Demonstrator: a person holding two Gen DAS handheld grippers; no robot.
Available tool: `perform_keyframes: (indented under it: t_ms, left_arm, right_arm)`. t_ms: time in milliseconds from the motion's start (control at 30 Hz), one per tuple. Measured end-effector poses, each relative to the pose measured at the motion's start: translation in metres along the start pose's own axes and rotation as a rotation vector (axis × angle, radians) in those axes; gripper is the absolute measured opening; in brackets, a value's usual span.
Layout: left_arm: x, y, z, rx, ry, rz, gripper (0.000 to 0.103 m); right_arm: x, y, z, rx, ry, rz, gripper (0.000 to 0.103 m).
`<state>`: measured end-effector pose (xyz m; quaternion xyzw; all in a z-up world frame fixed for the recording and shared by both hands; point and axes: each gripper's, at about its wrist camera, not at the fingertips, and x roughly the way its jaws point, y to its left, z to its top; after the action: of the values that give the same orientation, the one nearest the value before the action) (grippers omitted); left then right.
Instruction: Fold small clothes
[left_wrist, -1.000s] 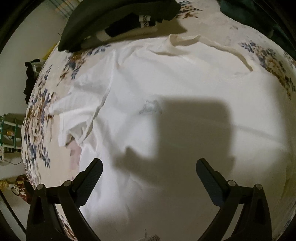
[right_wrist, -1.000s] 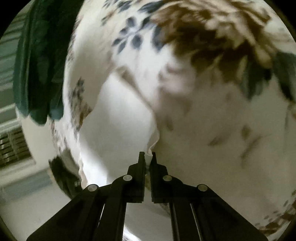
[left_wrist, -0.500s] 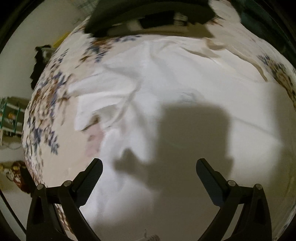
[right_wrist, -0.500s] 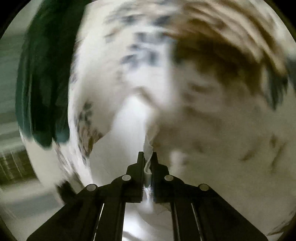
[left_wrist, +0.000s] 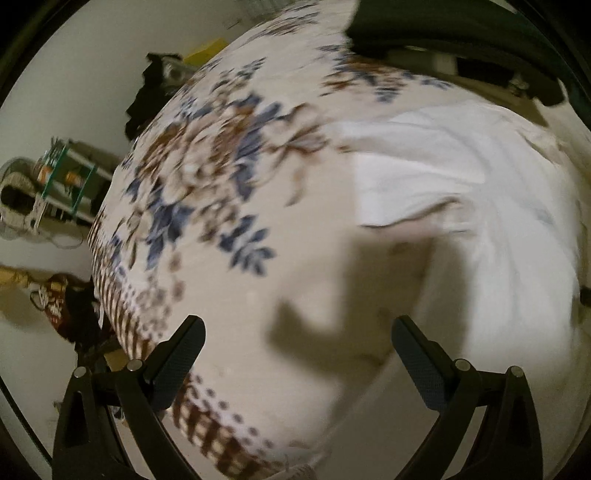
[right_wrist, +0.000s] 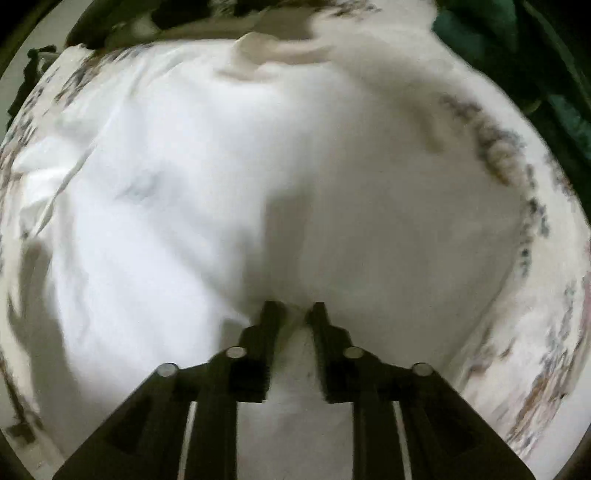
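Observation:
A white garment (right_wrist: 192, 206) lies spread on a floral bedsheet (left_wrist: 221, 192). In the left wrist view the white garment (left_wrist: 480, 206) fills the right side. My left gripper (left_wrist: 295, 350) is open and empty, hovering over the sheet just left of the garment's edge. My right gripper (right_wrist: 293, 314) is nearly closed, with a fold of the white cloth between its fingers, low over the garment's near edge. Both views are blurred by motion.
A dark garment (left_wrist: 461, 33) lies at the far edge of the bed. Dark green cloth (right_wrist: 535, 55) sits at the upper right. The bed's left edge (left_wrist: 107, 266) drops to a floor with a shelf (left_wrist: 62, 181) and clutter.
My left gripper has swung left, off the garment and over the floral sheet. My right gripper has carried its pinched cloth across so the garment now fills its view; its jaws have parted slightly.

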<state>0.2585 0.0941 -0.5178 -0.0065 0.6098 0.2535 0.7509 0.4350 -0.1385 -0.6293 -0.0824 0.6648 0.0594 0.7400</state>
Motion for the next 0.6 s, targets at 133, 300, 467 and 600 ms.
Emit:
perform_keyframes:
  t_ms: [133,300,467,600]
  left_arm:
    - [0.011,0.028,0.002,-0.039,0.019,-0.049,0.103]
    - [0.043,0.046,0.018,-0.191,0.144,-0.386,0.103]
    - [0.081,0.042,0.045,-0.466,0.218,-0.833,0.102]
    - [0.119,0.019,0.066,-0.620,0.270,-0.981,0.078]
  right_arm:
    - [-0.023,-0.014,-0.039,0.137,0.031,0.108,0.060]
    - [-0.025,-0.060,-0.086,0.388,0.046,0.176,0.072]
    - [0.001,-0.096,-0.119,0.663,0.100,0.194,0.075]
    - [0.009,-0.120,-0.144,0.827,0.095,0.203,0.075]
